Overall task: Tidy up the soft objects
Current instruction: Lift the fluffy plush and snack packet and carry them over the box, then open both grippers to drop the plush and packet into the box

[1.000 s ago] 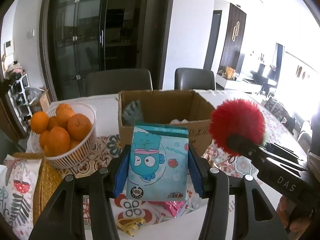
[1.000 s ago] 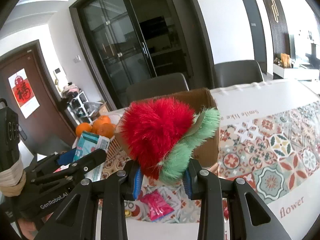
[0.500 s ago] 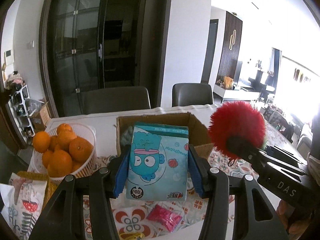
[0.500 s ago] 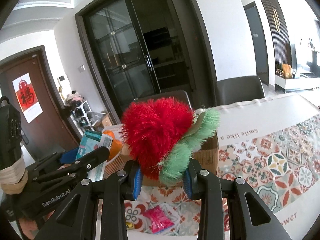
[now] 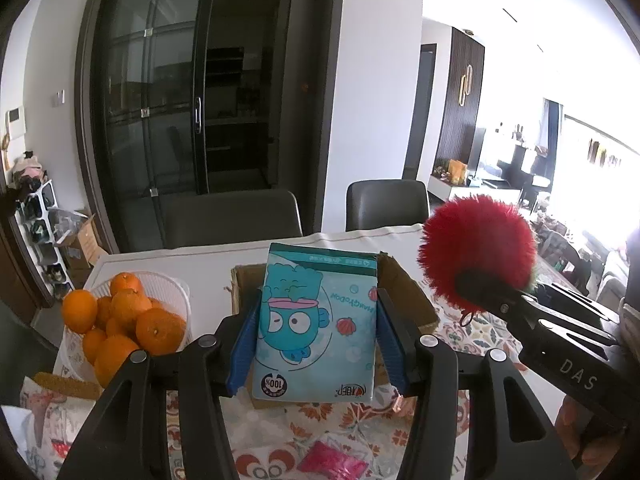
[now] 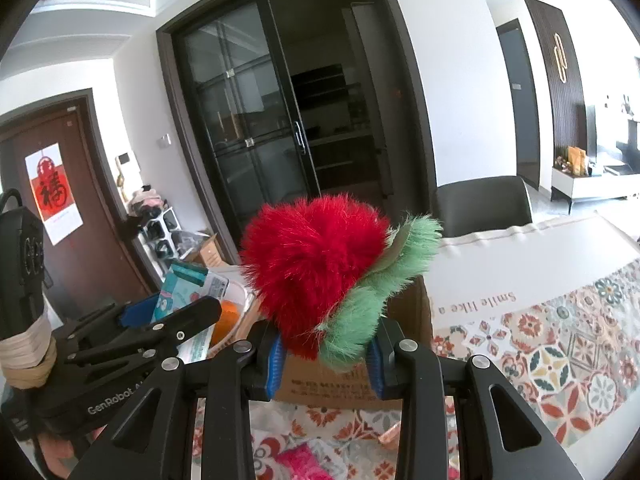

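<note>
The left gripper (image 5: 316, 340) clamps a glossy blue tissue pack (image 5: 316, 320), marked "100%", above the brown cardboard box (image 5: 404, 292). The right gripper (image 6: 326, 354) squeezes a fluffy red-and-green plush (image 6: 320, 268) over it.

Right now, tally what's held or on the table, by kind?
Tissue pack, held in the left gripper: 1
Red-and-green plush, held in the right gripper: 1
Cardboard box: 1
White basket of oranges: 1
Pink packet: 1
Total: 5
</note>
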`<action>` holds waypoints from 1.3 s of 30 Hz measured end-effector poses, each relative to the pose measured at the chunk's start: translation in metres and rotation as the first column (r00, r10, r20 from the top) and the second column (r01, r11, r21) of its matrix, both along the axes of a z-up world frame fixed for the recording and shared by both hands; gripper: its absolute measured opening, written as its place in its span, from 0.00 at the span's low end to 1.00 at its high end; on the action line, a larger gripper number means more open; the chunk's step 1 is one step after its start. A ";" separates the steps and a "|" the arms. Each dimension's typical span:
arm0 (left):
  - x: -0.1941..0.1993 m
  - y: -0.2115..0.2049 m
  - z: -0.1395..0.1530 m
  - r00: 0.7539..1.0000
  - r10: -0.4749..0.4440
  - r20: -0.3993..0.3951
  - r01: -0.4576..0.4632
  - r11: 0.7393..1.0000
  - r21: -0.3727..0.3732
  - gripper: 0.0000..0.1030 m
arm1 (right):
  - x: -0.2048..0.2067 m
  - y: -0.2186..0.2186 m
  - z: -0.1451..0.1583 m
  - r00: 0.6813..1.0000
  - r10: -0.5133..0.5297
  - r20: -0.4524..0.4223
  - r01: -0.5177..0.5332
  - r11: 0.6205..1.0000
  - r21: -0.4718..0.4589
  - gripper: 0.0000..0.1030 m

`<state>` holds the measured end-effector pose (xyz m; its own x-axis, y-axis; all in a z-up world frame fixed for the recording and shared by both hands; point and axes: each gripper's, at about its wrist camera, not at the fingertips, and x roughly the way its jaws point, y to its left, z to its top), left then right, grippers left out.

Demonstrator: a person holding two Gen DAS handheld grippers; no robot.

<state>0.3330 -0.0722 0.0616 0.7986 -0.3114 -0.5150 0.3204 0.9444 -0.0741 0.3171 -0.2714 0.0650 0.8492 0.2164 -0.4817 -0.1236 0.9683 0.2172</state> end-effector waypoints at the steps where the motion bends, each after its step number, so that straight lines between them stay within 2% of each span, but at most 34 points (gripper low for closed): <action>1: 0.003 0.000 0.000 1.000 0.002 0.000 -0.002 1.000 0.001 0.52 | 0.003 0.000 0.000 1.000 0.003 -0.002 -0.003 1.000 0.005 0.33; 10: 0.033 -0.001 -0.002 1.000 0.012 -0.007 -0.012 1.000 0.021 0.52 | 0.039 0.000 -0.008 0.998 0.039 -0.048 -0.038 0.999 0.018 0.33; 21: 0.084 -0.007 -0.027 0.993 -0.005 -0.118 0.007 1.000 0.018 0.52 | 0.096 -0.007 -0.030 0.982 0.070 -0.178 -0.067 0.997 0.025 0.33; 31: 0.116 -0.013 -0.060 0.975 -0.015 -0.220 0.024 0.999 0.038 0.52 | 0.136 -0.009 -0.073 0.940 0.090 -0.330 -0.085 0.996 0.028 0.33; 39: 0.134 -0.018 -0.092 0.955 -0.014 -0.297 0.040 0.996 0.080 0.52 | 0.151 -0.008 -0.103 0.902 0.094 -0.420 -0.095 0.995 0.019 0.33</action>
<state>0.4670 -0.0905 -0.0302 0.5982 -0.2761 -0.7522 0.3217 0.9425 -0.0901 0.4683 -0.2795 -0.0380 0.5433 0.2847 -0.7898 -0.1124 0.9569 0.2676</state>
